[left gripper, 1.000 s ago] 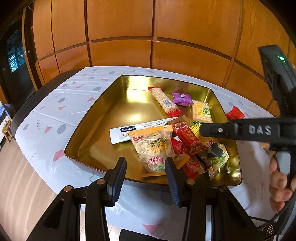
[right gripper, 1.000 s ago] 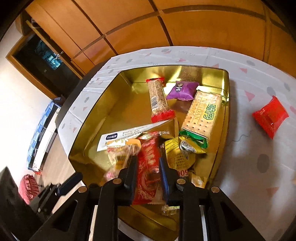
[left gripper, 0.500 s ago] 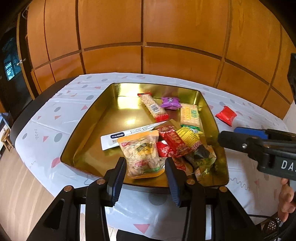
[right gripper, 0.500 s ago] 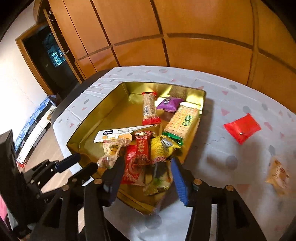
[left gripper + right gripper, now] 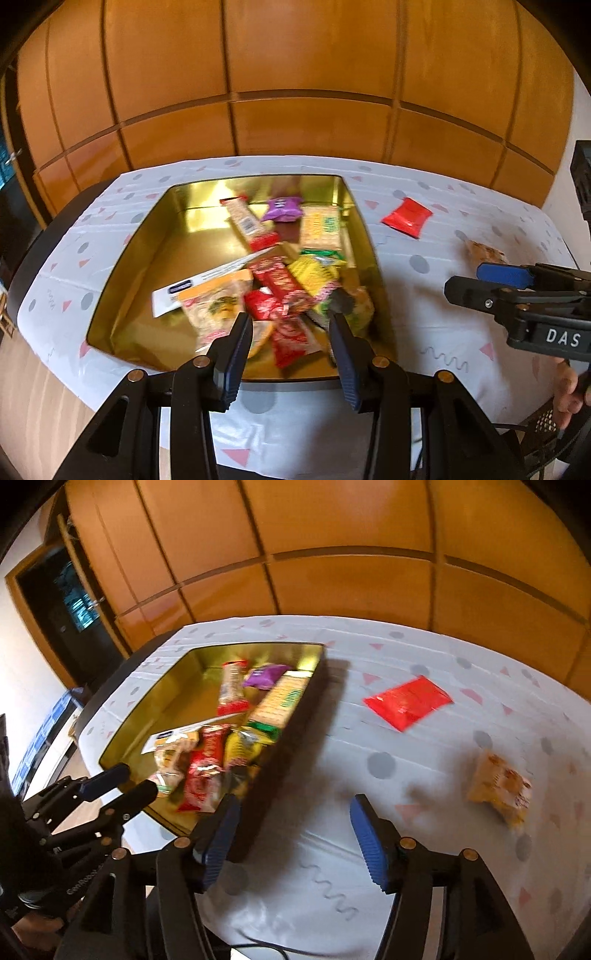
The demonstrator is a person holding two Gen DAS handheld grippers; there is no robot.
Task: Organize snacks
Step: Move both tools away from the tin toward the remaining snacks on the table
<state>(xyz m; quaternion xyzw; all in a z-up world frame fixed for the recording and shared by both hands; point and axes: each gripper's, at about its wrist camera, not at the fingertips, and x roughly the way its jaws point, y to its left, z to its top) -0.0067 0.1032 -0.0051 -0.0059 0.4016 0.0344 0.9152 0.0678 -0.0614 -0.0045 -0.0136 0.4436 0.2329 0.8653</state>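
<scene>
Lying diagonally: red packet (image 5: 408,702).

We hold our left gripper (image 5: 290,334) low and level in front of us, its two dark blue-padded fingers (image 5: 236,350) spread apart with nothing between them. Our right gripper (image 5: 293,834) is out to the right at about the same height, its bright blue pads (image 5: 369,843) opened wider and likewise gripping nothing. From the left wrist view the right gripper (image 5: 491,286) shows side-on, pointing leftward, with our right hand (image 5: 570,393) wrapped around its handle at the lower edge. From the right wrist view the left gripper (image 5: 118,784) reaches in from the left, and a little of our left hand (image 5: 33,921) shows beneath it.
</scene>
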